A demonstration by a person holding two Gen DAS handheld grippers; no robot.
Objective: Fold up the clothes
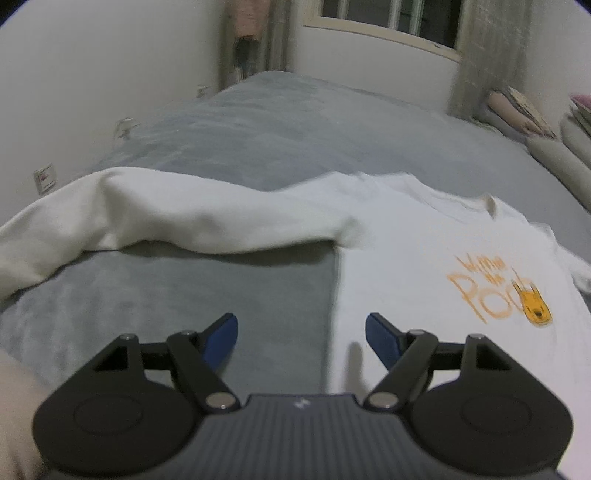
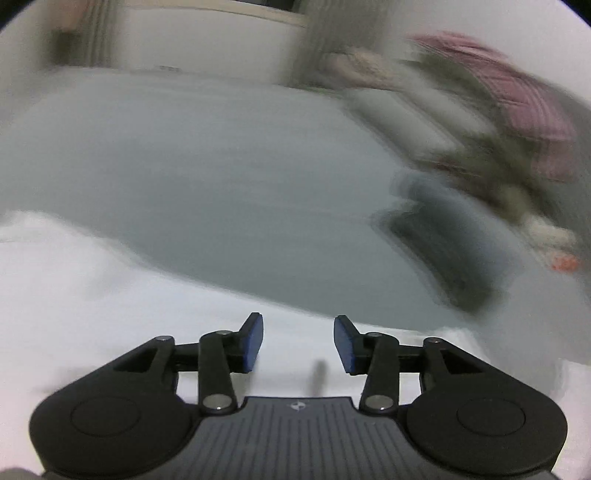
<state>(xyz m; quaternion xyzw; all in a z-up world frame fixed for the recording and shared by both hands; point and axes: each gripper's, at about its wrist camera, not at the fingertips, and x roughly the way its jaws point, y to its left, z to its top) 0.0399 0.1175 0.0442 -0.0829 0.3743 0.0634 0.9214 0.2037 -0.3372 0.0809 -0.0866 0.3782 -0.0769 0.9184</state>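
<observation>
Across a grey-covered bed [image 1: 236, 140] beneath a window [image 1: 388, 22], white walls close by. White T-shirt [image 1: 406, 258] spread flat near the front edge, orange print up, one long sleeve draped toward the left edge. Left gripper [image 1: 301, 332] wide open, empty, over the shirt's side hem. Right gripper [image 2: 298, 341] partly open, empty, above white cloth. Right view badly smeared: dark flat object [image 2: 439, 254] unidentifiable; folded pile [image 1: 535, 122] at the far right corner.
</observation>
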